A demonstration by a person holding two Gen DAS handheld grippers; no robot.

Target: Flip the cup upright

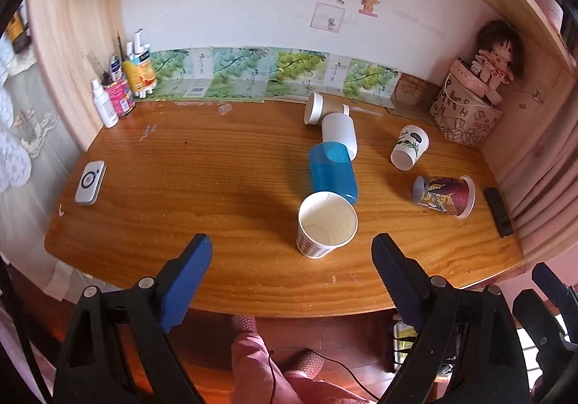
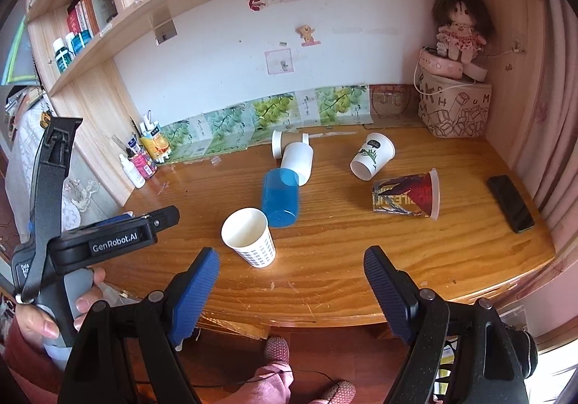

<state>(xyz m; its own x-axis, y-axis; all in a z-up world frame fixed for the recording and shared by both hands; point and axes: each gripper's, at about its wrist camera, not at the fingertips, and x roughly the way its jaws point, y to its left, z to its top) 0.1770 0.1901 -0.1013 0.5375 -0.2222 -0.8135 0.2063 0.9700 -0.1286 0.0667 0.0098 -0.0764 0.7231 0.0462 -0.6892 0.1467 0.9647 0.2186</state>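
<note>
A patterned paper cup [image 1: 327, 223] [image 2: 249, 236] stands upright near the desk's front edge. Behind it lie a blue plastic cup [image 1: 334, 172] [image 2: 280, 196], a white cup [image 1: 339, 131] [image 2: 298, 160] and a brown-banded cup [image 1: 319, 108] [image 2: 283, 144], all on their sides. To the right lie a white leaf-print cup [image 1: 409, 147] [image 2: 372, 155] and a red printed cup [image 1: 446, 195] [image 2: 408, 195]. My left gripper [image 1: 292, 252] is open and empty, just in front of the upright cup. My right gripper [image 2: 290, 268] is open and empty over the front edge.
A black phone [image 1: 498, 210] [image 2: 510, 203] lies at the right. A white device [image 1: 89, 181] lies at the left. Bottles and tubes [image 1: 119, 86] stand in the back left corner. A printed box [image 2: 455, 107] with a doll [image 2: 460, 28] stands back right. Shelves hang overhead.
</note>
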